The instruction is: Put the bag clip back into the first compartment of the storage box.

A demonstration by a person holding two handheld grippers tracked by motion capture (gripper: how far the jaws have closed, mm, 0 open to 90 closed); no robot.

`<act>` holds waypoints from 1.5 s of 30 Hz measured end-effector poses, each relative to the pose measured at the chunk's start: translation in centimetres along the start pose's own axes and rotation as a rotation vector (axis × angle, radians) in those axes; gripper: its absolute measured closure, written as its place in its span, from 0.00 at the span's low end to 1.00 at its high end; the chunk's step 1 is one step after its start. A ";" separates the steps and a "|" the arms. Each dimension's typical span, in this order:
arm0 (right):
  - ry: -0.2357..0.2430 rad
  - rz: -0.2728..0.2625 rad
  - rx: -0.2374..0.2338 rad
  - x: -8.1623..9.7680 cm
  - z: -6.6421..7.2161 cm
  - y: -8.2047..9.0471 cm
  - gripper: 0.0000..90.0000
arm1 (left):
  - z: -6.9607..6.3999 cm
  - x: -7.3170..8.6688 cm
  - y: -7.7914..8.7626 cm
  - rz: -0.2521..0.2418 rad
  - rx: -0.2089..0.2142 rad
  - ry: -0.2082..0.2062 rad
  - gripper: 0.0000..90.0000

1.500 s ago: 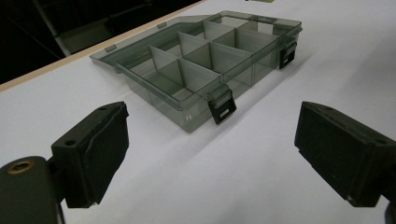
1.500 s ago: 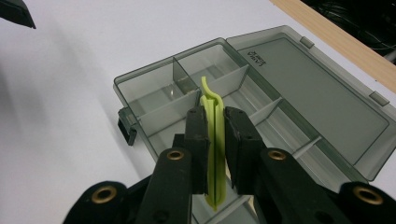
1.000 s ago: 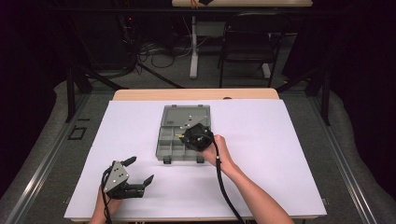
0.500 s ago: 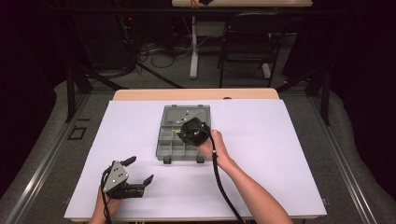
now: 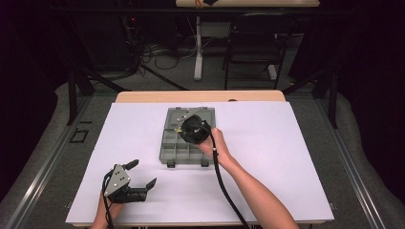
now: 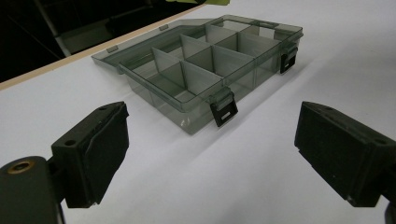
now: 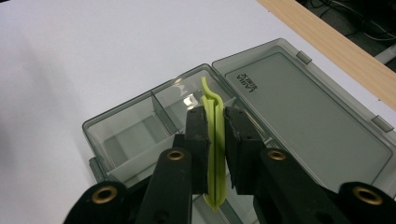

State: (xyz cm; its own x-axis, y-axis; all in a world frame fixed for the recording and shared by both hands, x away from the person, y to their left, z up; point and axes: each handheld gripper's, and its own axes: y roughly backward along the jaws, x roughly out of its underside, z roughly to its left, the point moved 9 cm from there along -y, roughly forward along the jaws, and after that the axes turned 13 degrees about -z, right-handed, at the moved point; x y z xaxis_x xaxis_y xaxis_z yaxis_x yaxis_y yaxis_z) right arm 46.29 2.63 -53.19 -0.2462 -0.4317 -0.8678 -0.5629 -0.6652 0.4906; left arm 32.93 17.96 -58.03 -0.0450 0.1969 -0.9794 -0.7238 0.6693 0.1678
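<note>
Right gripper (image 7: 215, 135): two black jaws pressed against a slim yellow-green plastic clip (image 7: 215, 154), held on edge. Beneath: translucent smoky-grey plastic compartment box (image 7: 140, 135) with dividers, its hinged lid (image 7: 303, 107) lying flat open. Support: white table surface (image 7: 93, 56), with a light wooden edge (image 7: 327, 37) at its far side.

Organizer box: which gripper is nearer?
Right. The right gripper hovers over the organizer box, shut on a green clip above its compartments. The left gripper sits open near the table's front edge, apart from the box.
</note>
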 end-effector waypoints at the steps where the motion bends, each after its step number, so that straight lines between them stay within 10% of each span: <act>1: 0.000 0.005 -0.002 0.1 0.0 -0.1 0.89 | 0.0 0.0 0.0 0.000 0.001 -0.002 0.11; 45: -0.076 0.065 -0.016 -1.0 1.5 -5.0 0.89 | -0.1 -0.1 0.1 -0.005 -0.002 -0.006 0.11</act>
State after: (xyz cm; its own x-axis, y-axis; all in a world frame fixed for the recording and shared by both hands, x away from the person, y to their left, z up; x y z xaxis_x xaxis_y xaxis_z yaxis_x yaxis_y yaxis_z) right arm 48.13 7.30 -54.91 -0.3412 -0.4269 -0.8375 -0.5311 -0.6475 0.5465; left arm 32.84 17.96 -57.94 -0.0368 0.1978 -0.9796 -0.7255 0.6688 0.1623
